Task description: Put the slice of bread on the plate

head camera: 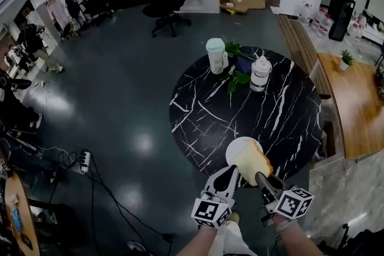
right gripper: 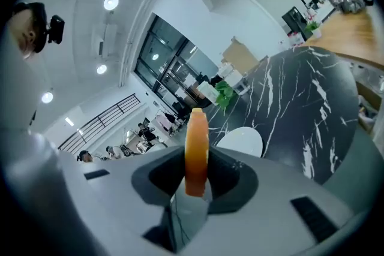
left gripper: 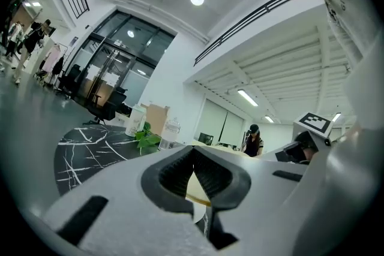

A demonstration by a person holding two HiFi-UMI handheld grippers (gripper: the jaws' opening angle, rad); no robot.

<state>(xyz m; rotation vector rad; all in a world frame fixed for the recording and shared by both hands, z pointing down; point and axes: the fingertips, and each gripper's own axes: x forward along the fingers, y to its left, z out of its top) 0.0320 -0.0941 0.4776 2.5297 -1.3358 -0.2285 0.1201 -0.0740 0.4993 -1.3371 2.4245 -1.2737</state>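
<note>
A tan slice of bread (head camera: 252, 160) hangs over the near edge of the round black marble table (head camera: 282, 111), overlapping the white plate (head camera: 235, 148) there. My right gripper (head camera: 258, 176) is shut on it. In the right gripper view the bread slice (right gripper: 196, 147) stands edge-on between the pads, with the plate (right gripper: 241, 142) on the table just beyond. My left gripper (head camera: 233, 170) sits close beside the plate's near left rim. Its jaws (left gripper: 193, 159) meet at the tips with nothing between them; a pale surface shows through the gap below.
At the table's far side stand a white-and-green cup (head camera: 215, 56), a leafy plant (head camera: 237, 73) and a glass jar (head camera: 260, 73). A wooden platform (head camera: 354, 102) lies to the right. An office chair (head camera: 171, 15) and floor cables with a power strip (head camera: 84, 162) are to the left.
</note>
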